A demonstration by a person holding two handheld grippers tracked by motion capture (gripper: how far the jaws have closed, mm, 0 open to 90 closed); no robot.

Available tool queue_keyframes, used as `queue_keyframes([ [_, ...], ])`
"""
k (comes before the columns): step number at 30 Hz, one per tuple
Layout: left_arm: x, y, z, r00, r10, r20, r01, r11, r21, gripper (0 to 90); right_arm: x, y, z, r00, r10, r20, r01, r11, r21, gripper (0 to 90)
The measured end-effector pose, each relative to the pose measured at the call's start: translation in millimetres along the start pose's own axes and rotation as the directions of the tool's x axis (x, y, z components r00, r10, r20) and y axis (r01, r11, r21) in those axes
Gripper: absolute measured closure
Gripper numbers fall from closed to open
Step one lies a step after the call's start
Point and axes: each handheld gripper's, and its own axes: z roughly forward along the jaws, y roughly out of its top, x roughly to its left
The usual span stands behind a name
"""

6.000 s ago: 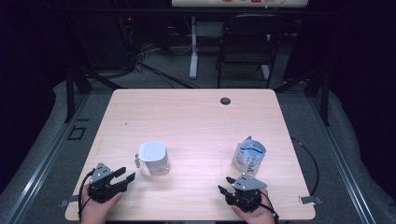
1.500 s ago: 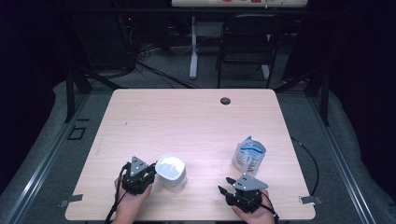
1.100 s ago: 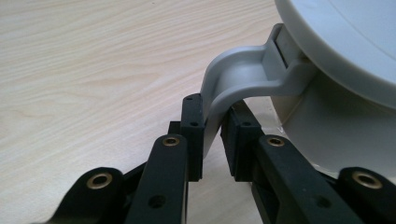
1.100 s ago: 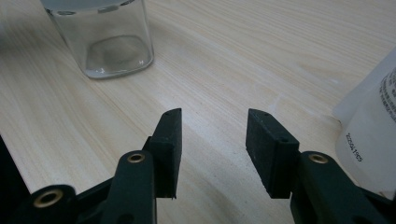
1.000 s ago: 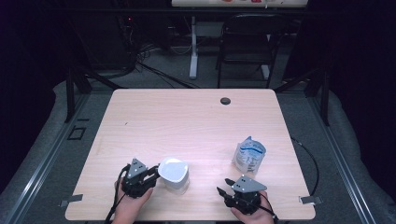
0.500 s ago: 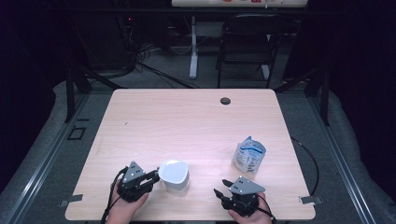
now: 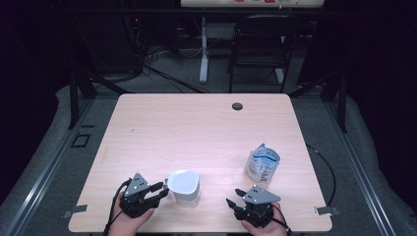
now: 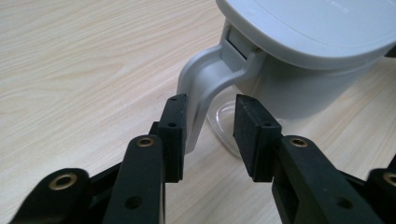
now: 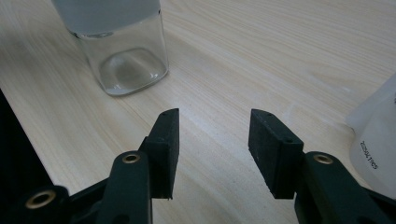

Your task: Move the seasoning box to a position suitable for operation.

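Note:
A clear jug with a pale grey lid stands upright near the front edge of the wooden table. My left gripper sits just left of it. Its jaws have just been opening and now stand on either side of the grey handle of the jug. The left gripper does not squeeze the handle, which runs close along one pad. My right gripper rests at the front right. In the right gripper view, the right gripper is open over bare wood, with the jug's glass base ahead.
A white and blue pouch stands just beyond my right gripper, and its edge shows close to the right jaw. A dark cable hole sits at the far side. The table's front edge is close under both hands.
The jug has slid a little right and toward the front edge since the earliest frame. The left jaws have spread apart off the handle. The right gripper has stayed put.

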Motion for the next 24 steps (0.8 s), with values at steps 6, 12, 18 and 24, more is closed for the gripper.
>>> queue_keyframes([
  [6,6.0,0.8,-9.4,0.9988,-0.048,0.007,0.048,0.9981,-0.039,61.6,-0.3,0.4,-0.3,0.9999,-0.012,0.004,0.012,1.0,0.003,53.9],
  [12,12.6,1.9,-10.7,0.9984,-0.055,0.009,0.056,0.9971,-0.052,58.7,-3.6,0.0,-1.6,0.9994,-0.025,0.022,0.025,1.0,0.005,54.2],
  [18,20.0,11.1,-14.9,0.998,-0.062,0.015,0.063,0.9951,-0.076,55.5,-9.8,-0.6,-6.7,0.9991,0.002,0.042,-0.002,1.0,-0.016,53.5],
  [24,22.3,25.5,-19.8,0.9975,-0.065,0.027,0.067,0.9939,-0.088,57.9,-12.7,-1.8,-8.0,0.9986,0.029,0.044,-0.028,0.999,-0.024,53.1],
])
